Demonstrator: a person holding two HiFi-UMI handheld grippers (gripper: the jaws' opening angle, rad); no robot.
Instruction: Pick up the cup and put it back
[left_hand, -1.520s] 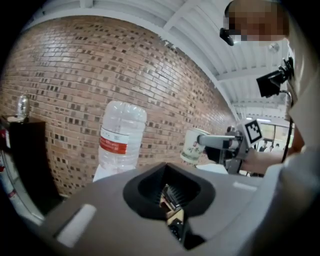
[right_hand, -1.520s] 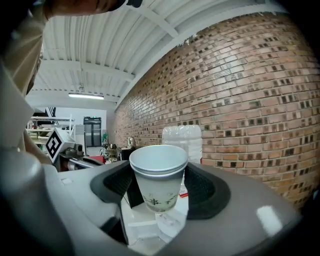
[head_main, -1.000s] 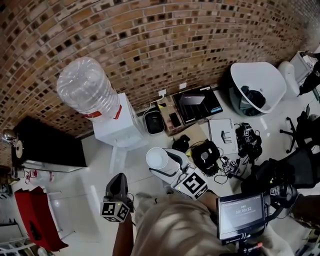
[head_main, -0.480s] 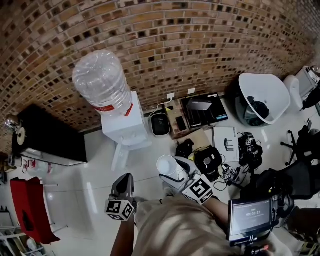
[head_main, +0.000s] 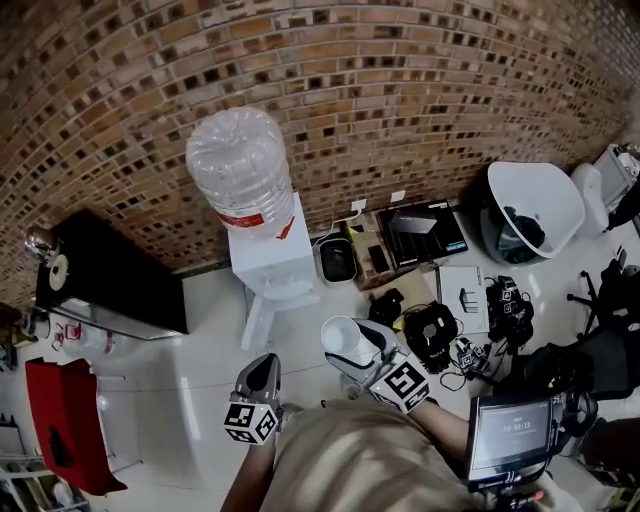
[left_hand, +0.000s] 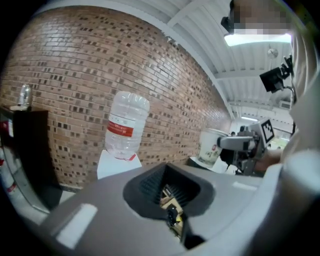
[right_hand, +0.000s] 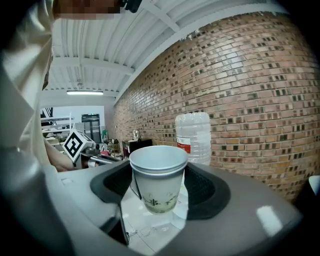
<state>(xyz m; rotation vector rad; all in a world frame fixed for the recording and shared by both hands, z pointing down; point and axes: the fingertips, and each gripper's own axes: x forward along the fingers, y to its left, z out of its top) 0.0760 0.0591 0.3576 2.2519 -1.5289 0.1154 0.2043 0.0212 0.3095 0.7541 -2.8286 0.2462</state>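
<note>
A white paper cup (head_main: 343, 338) with a dark print is held upright above the floor, and my right gripper (head_main: 362, 352) is shut on it. In the right gripper view the cup (right_hand: 159, 180) stands between the black pads (right_hand: 200, 190), its rim above them. My left gripper (head_main: 265, 368) hovers to the left of the cup, shut and holding nothing. From the left gripper view the cup (left_hand: 210, 146) shows off to the right in the other gripper. The white water dispenser (head_main: 272, 262) with its clear bottle (head_main: 240, 165) stands just beyond both grippers, against the brick wall.
A black cabinet (head_main: 110, 285) stands left of the dispenser, with a red object (head_main: 60, 430) nearer me. Boxes and electronics (head_main: 405, 235), black gear with cables (head_main: 432, 330) and a white shell seat (head_main: 535, 200) lie on the floor at right. A small screen (head_main: 510, 435) sits by my right arm.
The view has swung so that the dispenser sits nearer the middle. Both grippers have shifted right with it, and the cup stays held in the right one, now closer to the dispenser.
</note>
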